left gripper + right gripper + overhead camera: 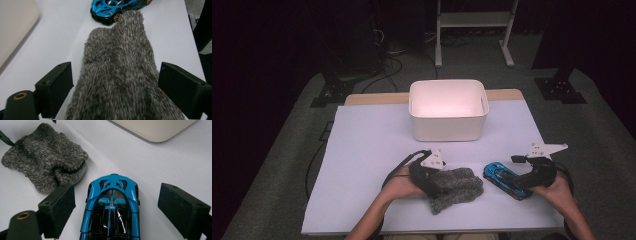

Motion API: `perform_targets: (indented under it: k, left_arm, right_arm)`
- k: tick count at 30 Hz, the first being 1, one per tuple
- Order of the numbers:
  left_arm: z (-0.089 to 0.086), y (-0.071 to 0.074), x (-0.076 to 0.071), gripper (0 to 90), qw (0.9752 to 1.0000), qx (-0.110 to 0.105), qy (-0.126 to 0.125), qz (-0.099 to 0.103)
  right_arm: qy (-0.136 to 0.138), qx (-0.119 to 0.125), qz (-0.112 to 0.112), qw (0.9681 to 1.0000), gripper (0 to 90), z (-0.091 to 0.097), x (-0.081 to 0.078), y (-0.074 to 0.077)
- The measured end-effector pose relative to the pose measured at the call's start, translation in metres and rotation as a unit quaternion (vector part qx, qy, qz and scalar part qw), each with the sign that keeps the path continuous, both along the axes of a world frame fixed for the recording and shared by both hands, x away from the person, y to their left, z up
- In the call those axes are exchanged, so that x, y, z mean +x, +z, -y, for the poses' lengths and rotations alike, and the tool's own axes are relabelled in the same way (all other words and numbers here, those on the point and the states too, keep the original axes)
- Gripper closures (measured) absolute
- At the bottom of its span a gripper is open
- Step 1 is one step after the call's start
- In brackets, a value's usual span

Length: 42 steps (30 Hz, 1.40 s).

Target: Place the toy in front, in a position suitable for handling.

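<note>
A grey fuzzy cloth pouch (458, 187) lies on the white table sheet (362, 165) near the front edge. My left gripper (438, 182) reaches over its left end. In the left gripper view the pouch (117, 62) lies between the jaws of this gripper (116, 90), which stand wide at its sides without squeezing it. Just right of the pouch sits a blue toy sports car (499, 175). My right gripper (518, 186) straddles the car's rear. In the right gripper view the car (112, 202) sits between the open jaws of that gripper (116, 212), with a gap on each side.
A white plastic bin (447, 127) stands at the back middle of the table, and its inside looks empty. Its rounded corner appears in the left gripper view (15, 27) and the right gripper view (152, 127). Dark floor, cables and a stand's legs lie beyond the table.
</note>
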State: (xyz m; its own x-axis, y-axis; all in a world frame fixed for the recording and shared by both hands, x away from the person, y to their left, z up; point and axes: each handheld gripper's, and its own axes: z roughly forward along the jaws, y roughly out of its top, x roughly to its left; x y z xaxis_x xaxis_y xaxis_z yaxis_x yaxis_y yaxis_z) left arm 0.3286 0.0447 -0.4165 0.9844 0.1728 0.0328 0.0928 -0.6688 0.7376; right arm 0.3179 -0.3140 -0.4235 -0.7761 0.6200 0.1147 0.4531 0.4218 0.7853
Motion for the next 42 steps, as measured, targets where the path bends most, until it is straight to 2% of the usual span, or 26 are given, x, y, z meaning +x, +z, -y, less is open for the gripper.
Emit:
perform_targets:
  k: [6,7,13,14,16,17,19,20,25,26,27,29,34,37,42]
  left_arm:
    - [0.017,-0.01,0.001,14.7,0.9997,0.023,-0.012,-0.003]
    - [0.021,-0.014,0.002,18.7,0.9995,0.026,-0.018,-0.005]
    - [0.028,-0.021,0.005,23.6,0.999,0.039,-0.019,-0.004]
    - [0.029,-0.024,0.005,27.1,0.9988,0.044,-0.019,-0.006]
    - [0.03,-0.026,0.005,28.3,0.9988,0.046,-0.017,-0.006]
    - [0.03,-0.027,0.005,32.7,0.9986,0.049,-0.016,-0.005]
    - [0.03,-0.028,0.005,34.4,0.9987,0.049,-0.015,-0.002]
    - [0.031,-0.028,0.005,38.6,0.9986,0.05,-0.016,0.001]
    - [0.03,-0.027,0.005,50.6,0.9982,0.055,-0.022,0.008]
    - [0.03,-0.027,0.005,55.3,0.9982,0.055,-0.022,0.008]
    - [0.03,-0.027,0.004,55.3,0.9982,0.053,-0.024,0.01]
    - [0.03,-0.026,0.003,67.4,0.9978,0.057,-0.034,0.011]
    - [0.03,-0.023,0.004,74.9,0.9967,0.063,-0.05,0.012]
    - [0.029,-0.021,0.004,75.8,0.997,0.057,-0.052,0.006]
    - [0.02,-0.006,0.005,75.8,0.9967,0.053,-0.061,0.012]
  right_arm:
    - [0.002,0.0,-0.002,1.0,13.2,0.0,0.0,0.0]
    - [0.003,-0.001,-0.002,1.0,13.2,0.0,0.0,0.0]
    - [0.004,-0.001,-0.002,1.0,13.2,0.0,0.0,0.0]
    - [0.005,-0.001,-0.002,1.0,13.2,0.0,0.0,0.0]
    - [0.006,-0.001,-0.002,1.0,13.2,0.0,0.0,0.0]
    - [0.007,-0.002,-0.002,1.0,13.2,-0.001,0.0,-0.001]
    - [0.007,-0.003,-0.002,1.0,13.2,-0.001,0.0,-0.001]
    - [0.007,-0.003,-0.003,1.0,13.2,-0.001,0.0,-0.001]
    - [0.009,-0.005,-0.004,0.9999,13.2,-0.003,0.0,-0.001]
    - [0.009,-0.005,-0.004,0.9999,13.2,-0.003,0.0,-0.001]
    - [0.009,-0.005,-0.004,0.9999,13.2,-0.003,0.0,-0.001]
    - [0.01,-0.006,-0.004,0.9999,13.2,-0.003,0.0,-0.001]
    - [0.011,-0.006,-0.005,0.9999,13.2,-0.003,0.0,-0.002]
    - [0.012,-0.007,-0.006,0.9999,13.2,-0.003,0.0,-0.002]
    - [0.012,-0.004,-0.003,0.9999,13.2,-0.002,0.0,-0.002]
